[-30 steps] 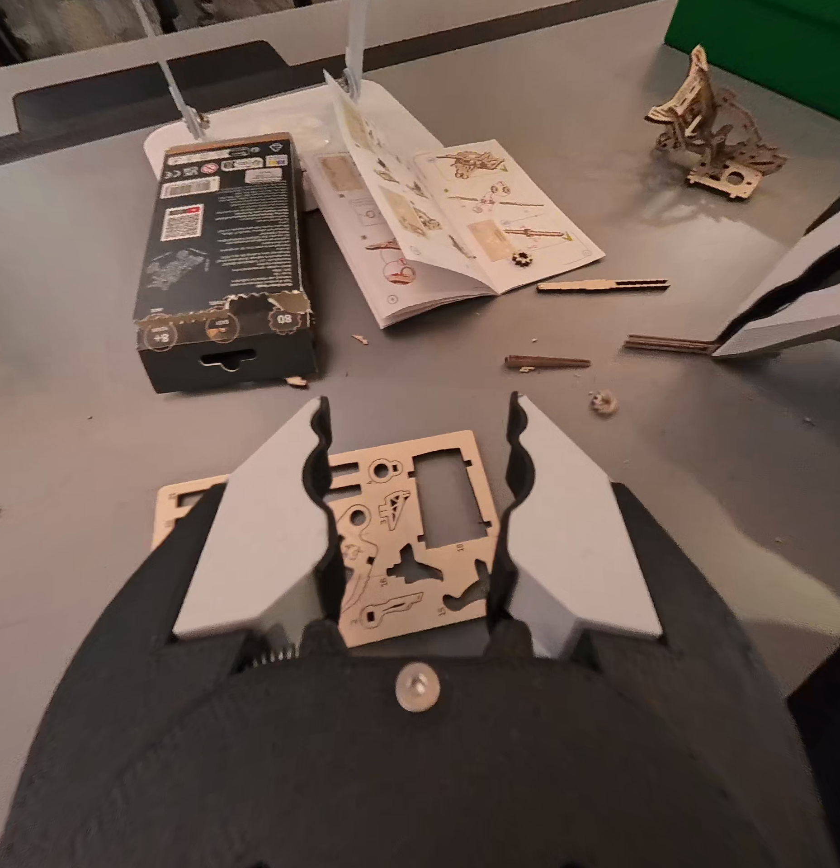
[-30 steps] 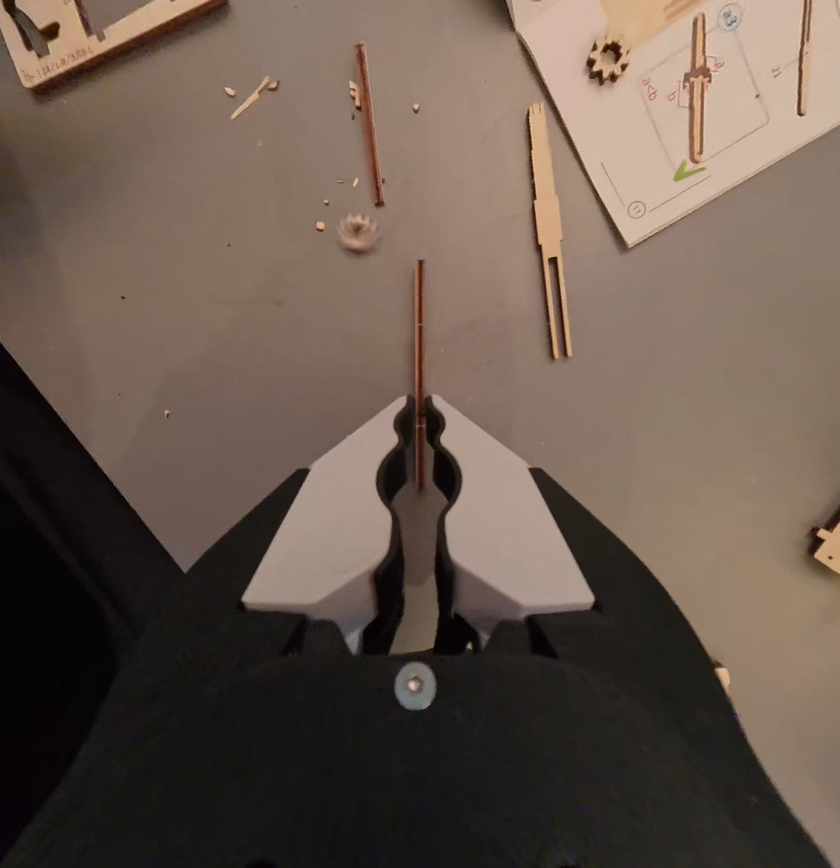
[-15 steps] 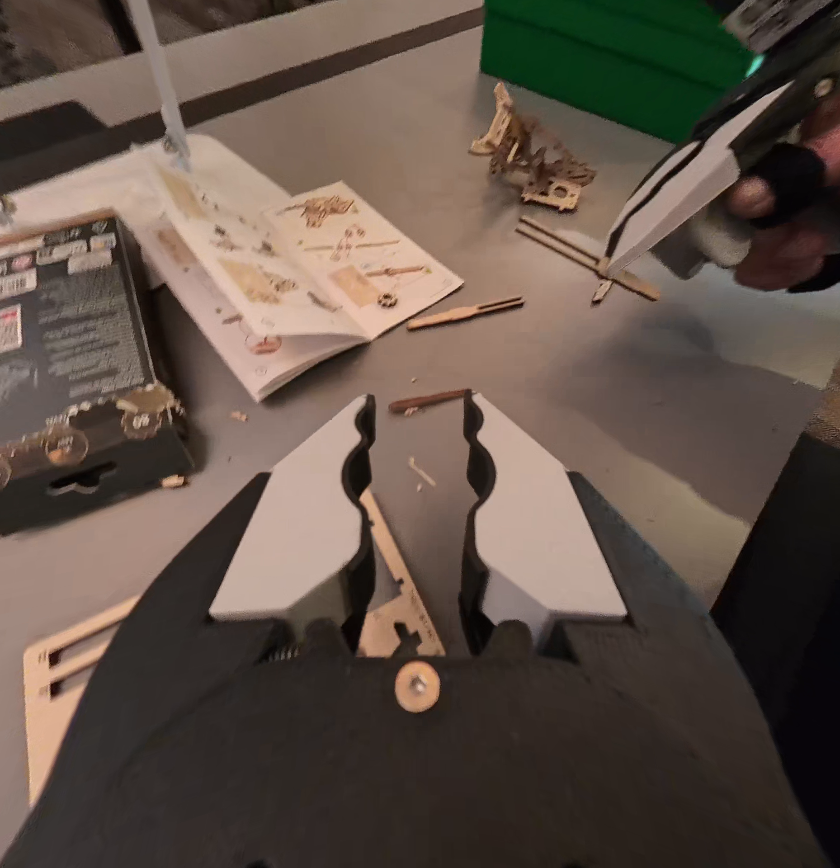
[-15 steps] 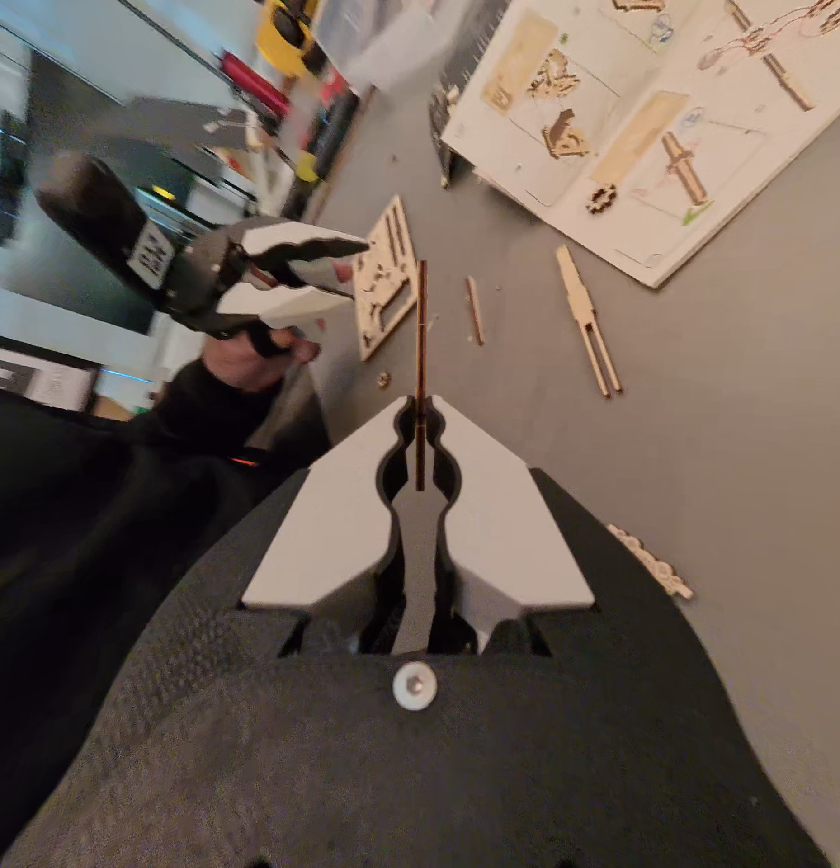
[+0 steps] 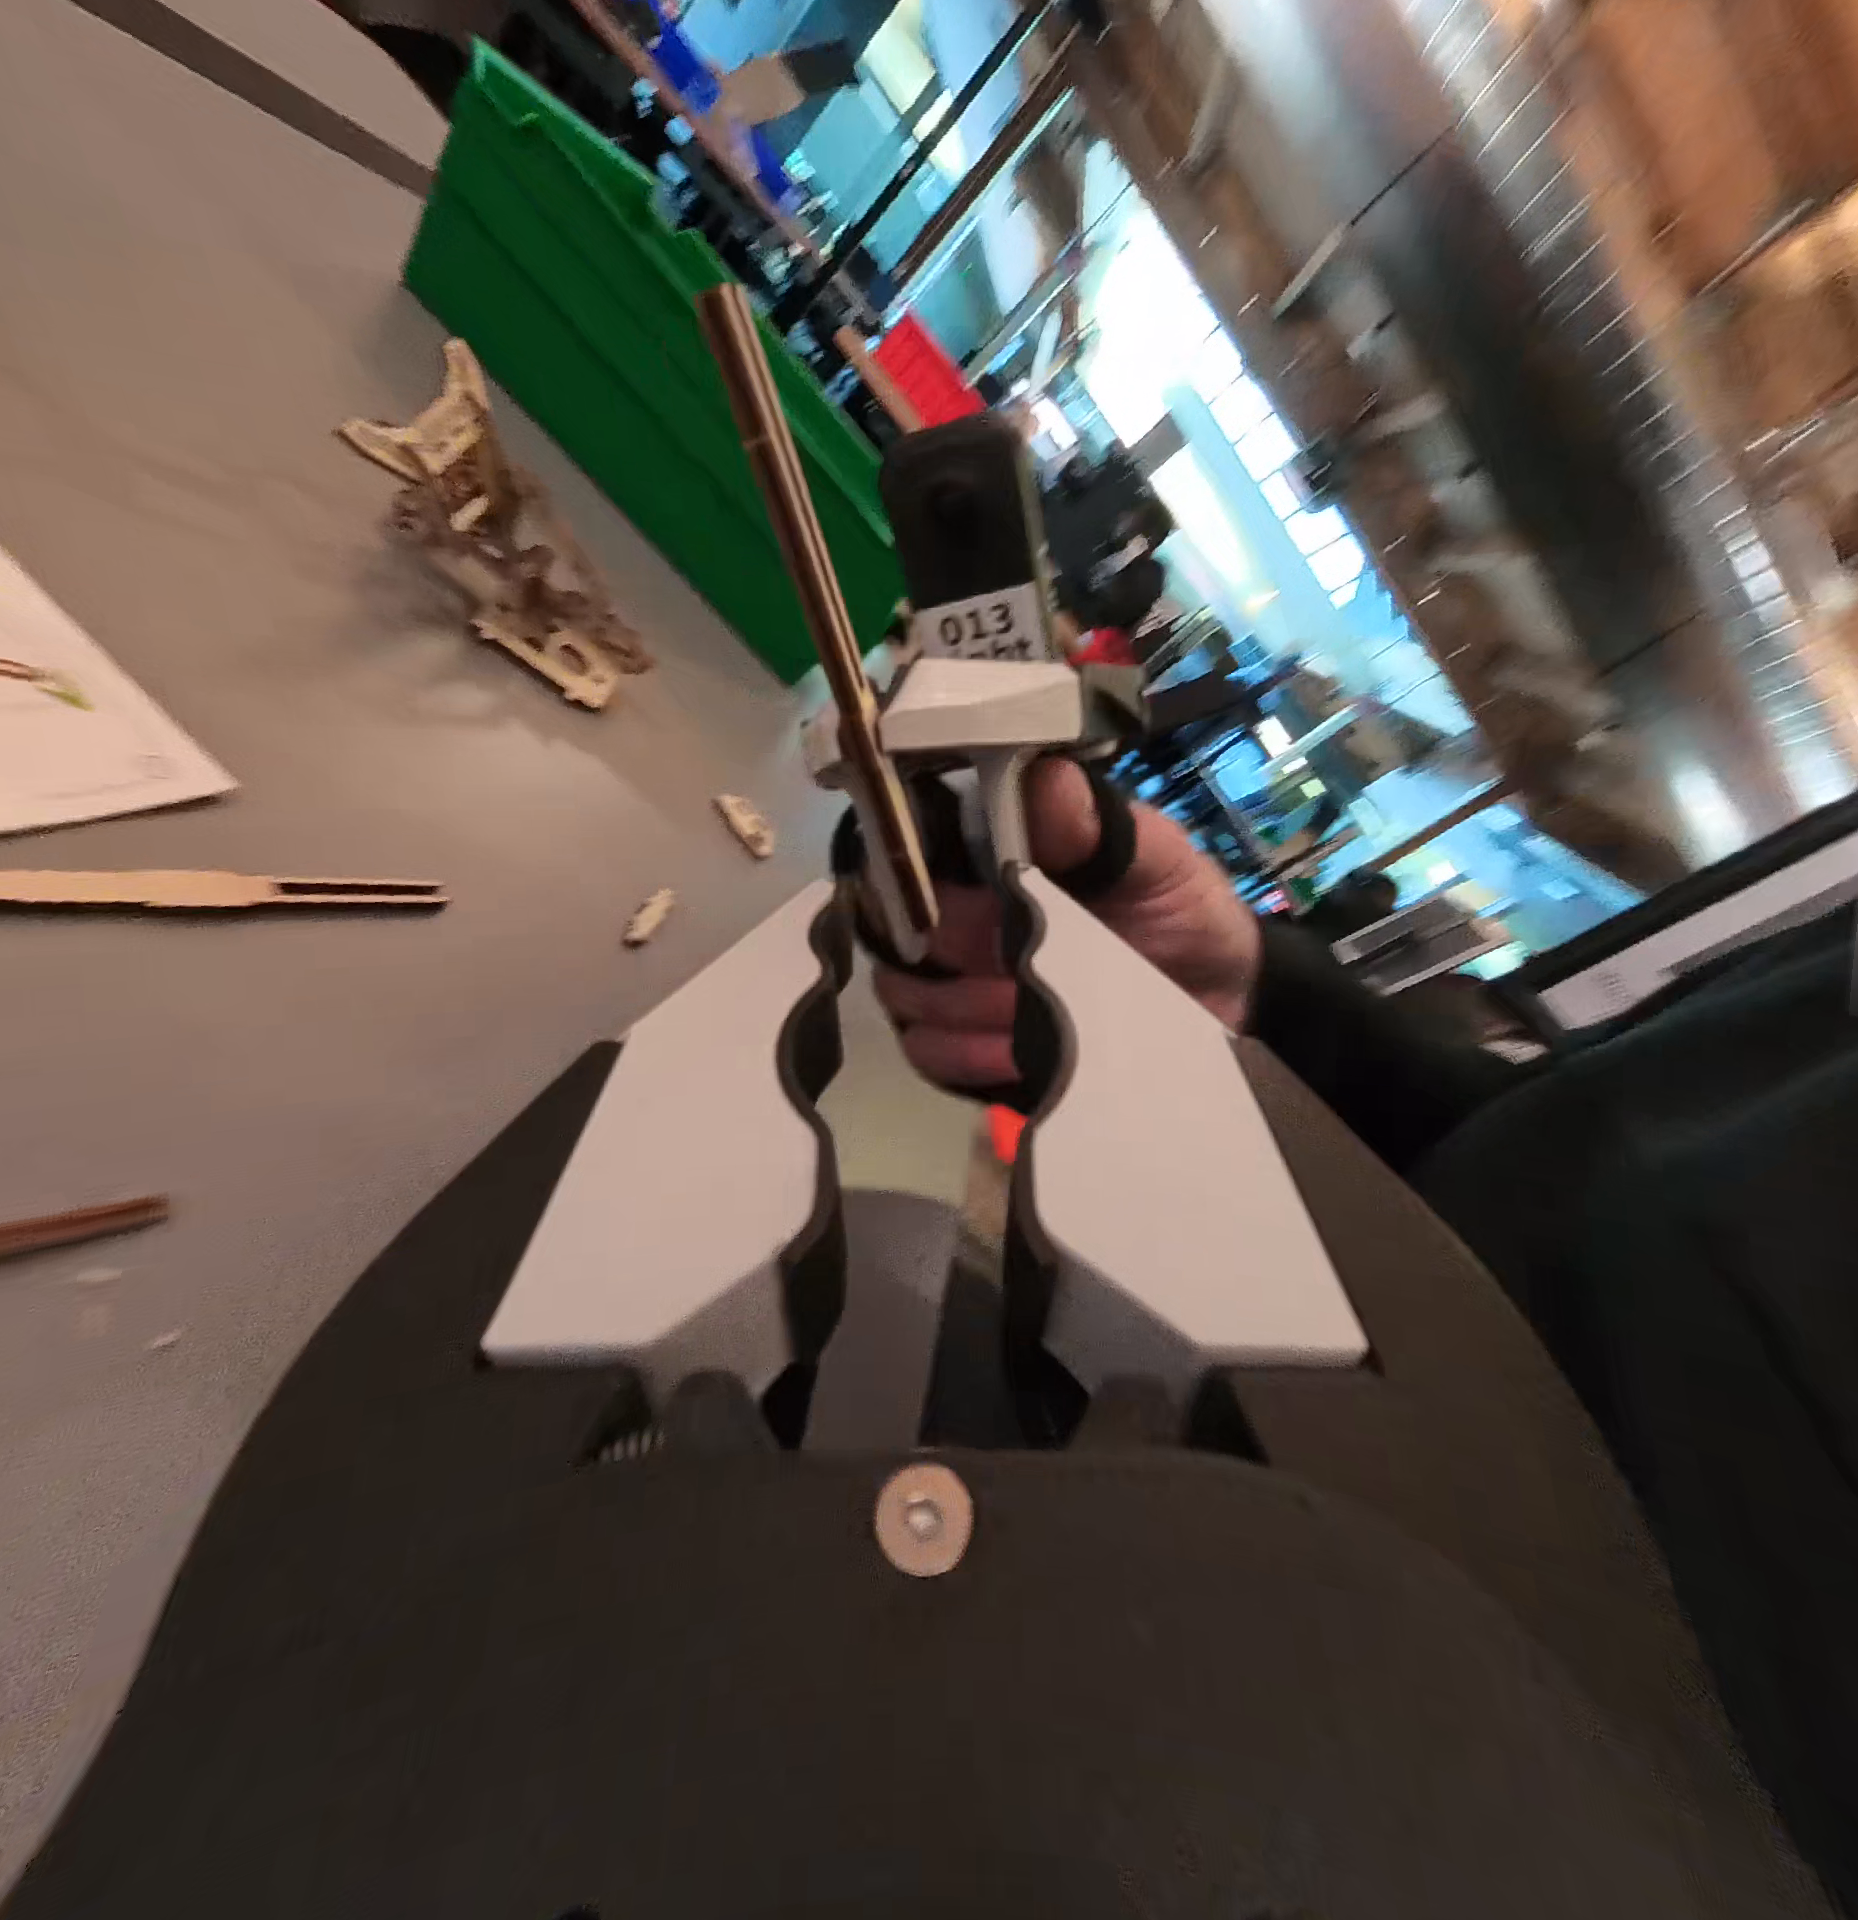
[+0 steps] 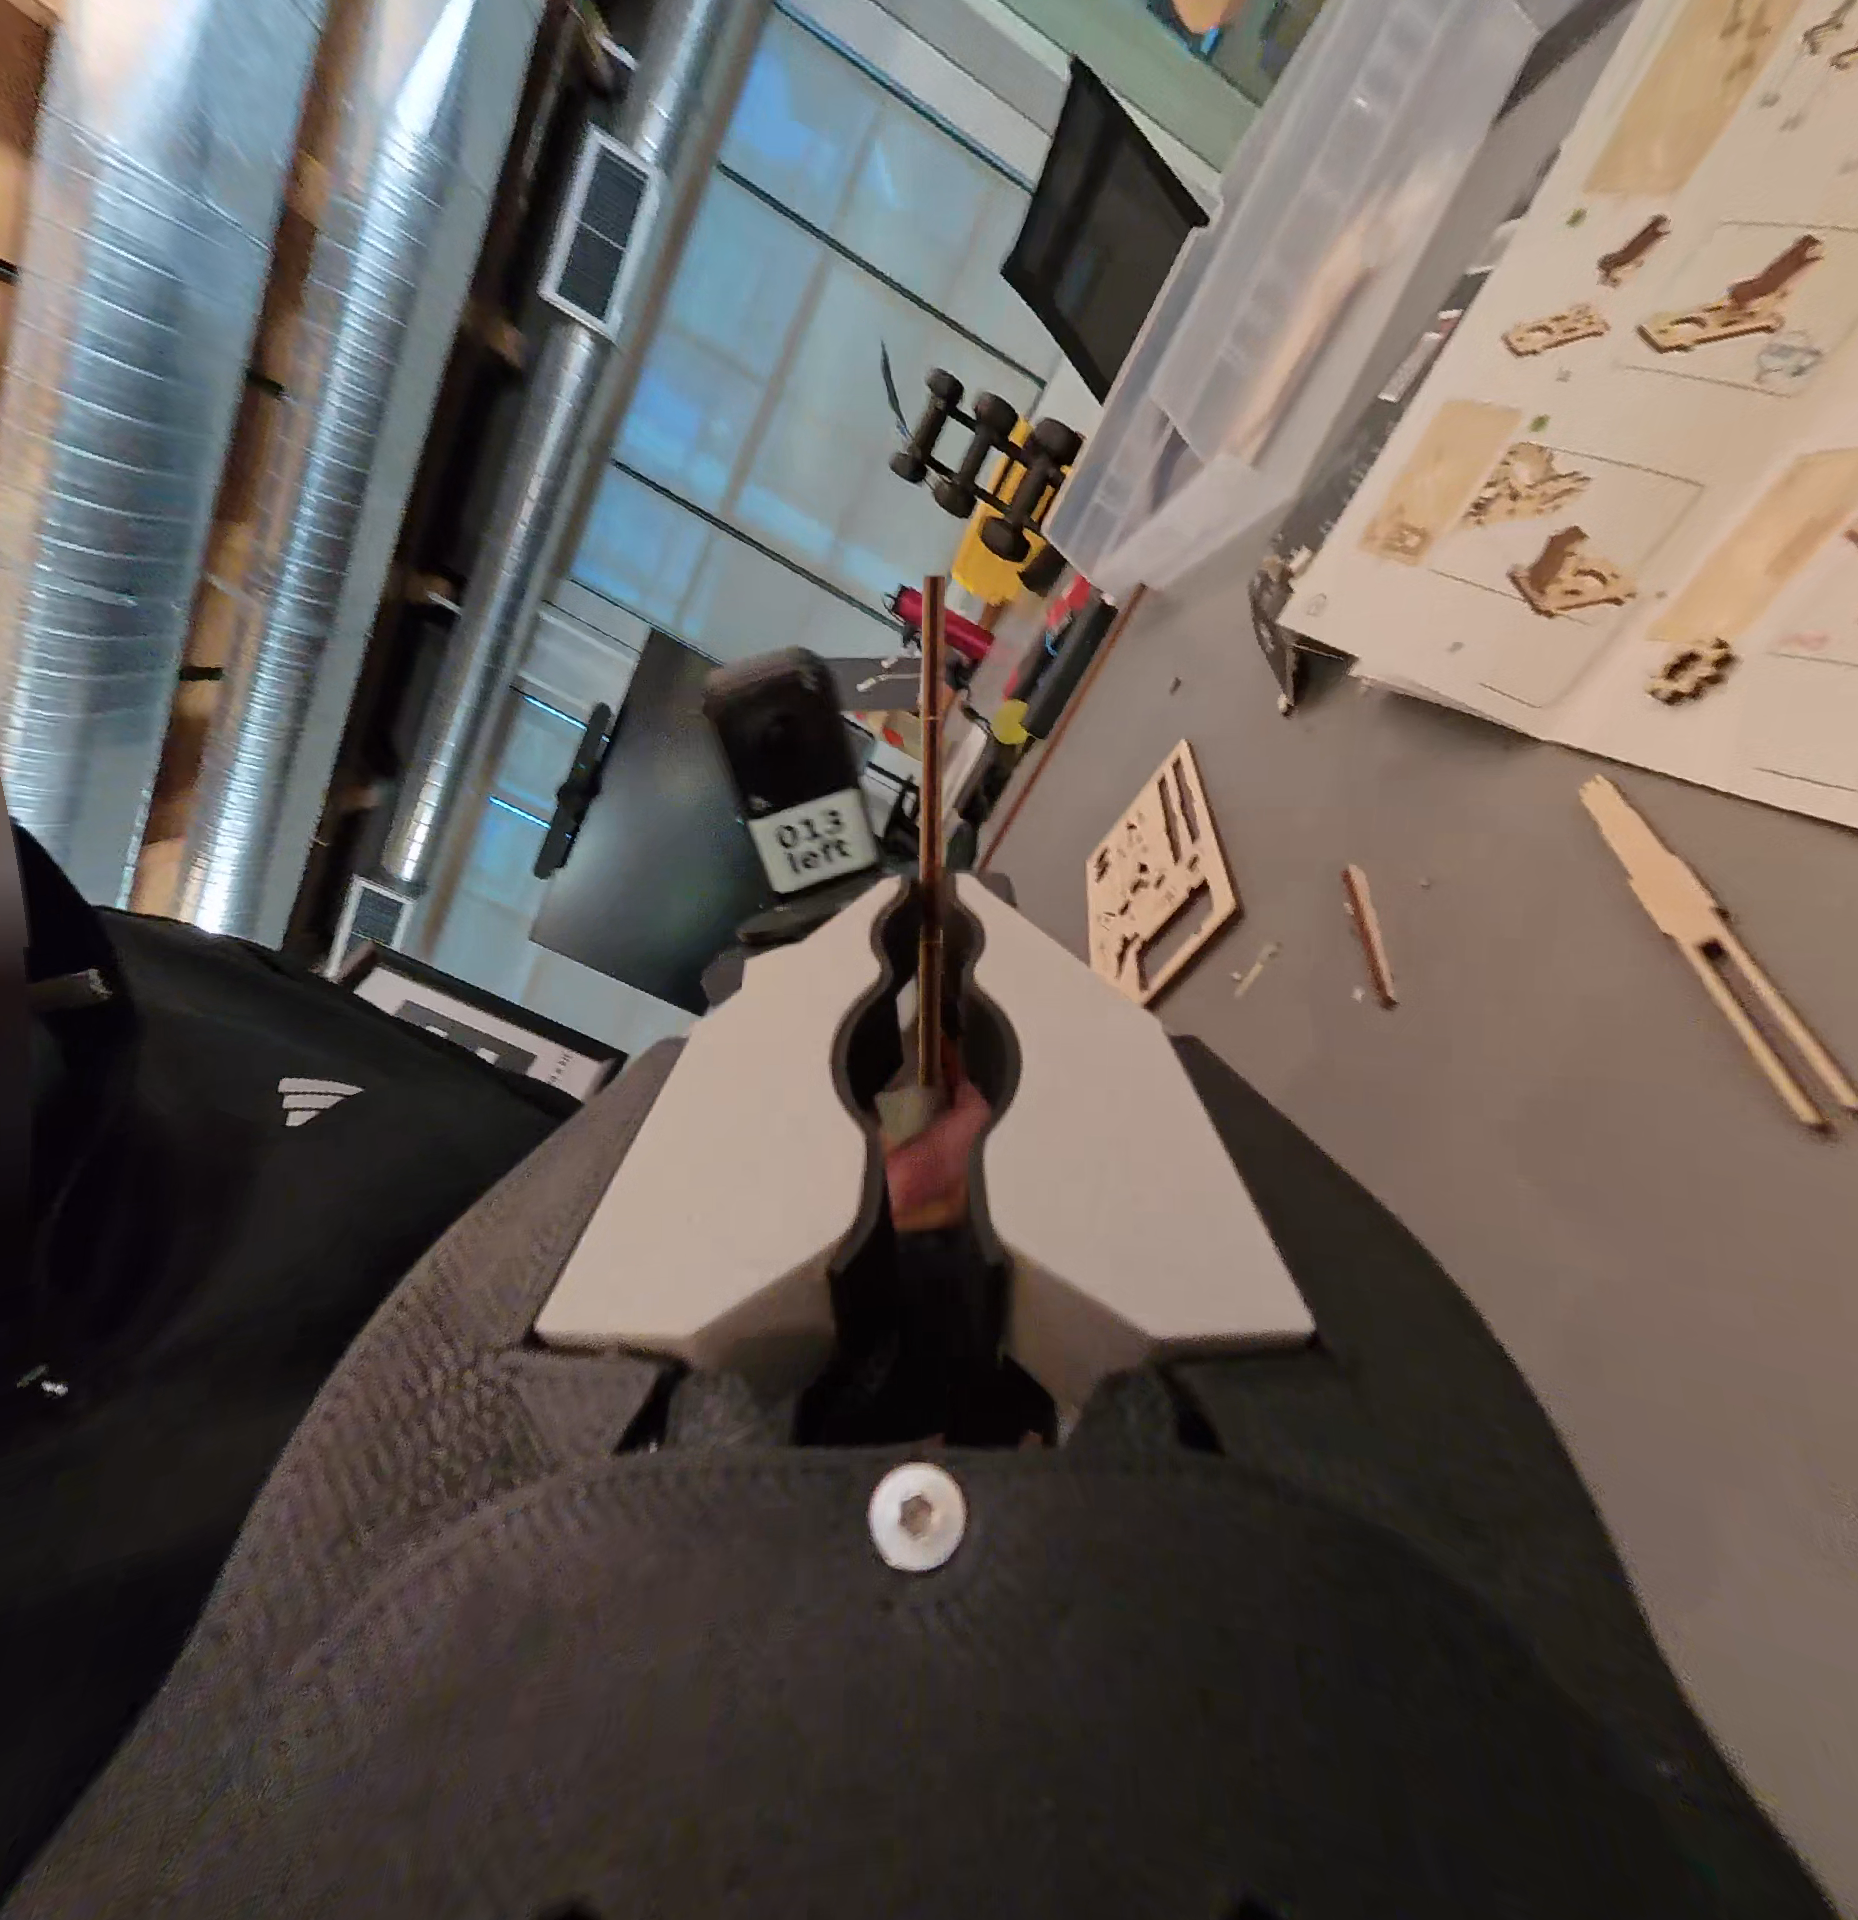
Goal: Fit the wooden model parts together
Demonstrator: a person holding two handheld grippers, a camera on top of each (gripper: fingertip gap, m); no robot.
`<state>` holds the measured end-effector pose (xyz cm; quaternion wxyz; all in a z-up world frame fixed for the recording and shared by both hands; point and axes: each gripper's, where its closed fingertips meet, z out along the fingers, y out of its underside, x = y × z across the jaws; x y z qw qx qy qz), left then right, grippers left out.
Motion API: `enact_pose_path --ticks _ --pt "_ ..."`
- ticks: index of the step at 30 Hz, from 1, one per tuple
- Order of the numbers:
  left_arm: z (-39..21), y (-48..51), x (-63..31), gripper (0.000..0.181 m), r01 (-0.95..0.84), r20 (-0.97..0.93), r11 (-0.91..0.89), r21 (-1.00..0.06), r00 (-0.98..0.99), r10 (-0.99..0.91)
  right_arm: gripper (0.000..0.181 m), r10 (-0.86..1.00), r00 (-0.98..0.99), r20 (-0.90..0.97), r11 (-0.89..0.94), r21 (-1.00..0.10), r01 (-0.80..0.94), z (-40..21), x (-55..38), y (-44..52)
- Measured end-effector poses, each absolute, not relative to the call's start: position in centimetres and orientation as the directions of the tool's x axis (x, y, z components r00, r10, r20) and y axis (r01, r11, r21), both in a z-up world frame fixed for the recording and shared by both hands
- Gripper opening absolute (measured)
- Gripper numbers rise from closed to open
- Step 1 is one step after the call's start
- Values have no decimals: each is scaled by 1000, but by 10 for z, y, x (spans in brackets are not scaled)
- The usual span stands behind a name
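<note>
Above the grey table (image 5: pixel 229 1039), your left gripper (image 5: pixel 920 971) gapes empty just short of the right gripper (image 6: pixel 935 935), which pinches the thin wooden strip (image 5: pixel 816 623) whose long axis runs straight on past its fingertips.

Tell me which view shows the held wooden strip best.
The left wrist view: the wooden strip appears from the side, full length, clamped in the right gripper above the table. The right wrist view shows the strip only edge-on, a thin line running out between its own fingertips.
</note>
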<state>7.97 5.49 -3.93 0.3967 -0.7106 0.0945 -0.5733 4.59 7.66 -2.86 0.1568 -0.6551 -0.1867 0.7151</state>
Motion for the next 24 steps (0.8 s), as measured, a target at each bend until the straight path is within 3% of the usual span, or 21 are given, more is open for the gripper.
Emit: enact_pose_path --ticks 4,8,20,24 --pt "-30 55 82 3 372 751 -656 -657 256 -608 1 493 -141 -858 -866 -499 7 -19 40 71" --pt "-31 56 79 0 370 755 -661 -653 254 -604 0 494 -181 -850 -866 -501 -11 -14 40 69" --pt "-35 58 60 1 338 743 -661 -670 297 -600 1 507 -152 -849 -858 -513 2 -22 48 72" --pt "-43 66 47 12 339 700 -614 -713 409 -586 1 529 -113 -841 -845 -534 20 -26 49 73"
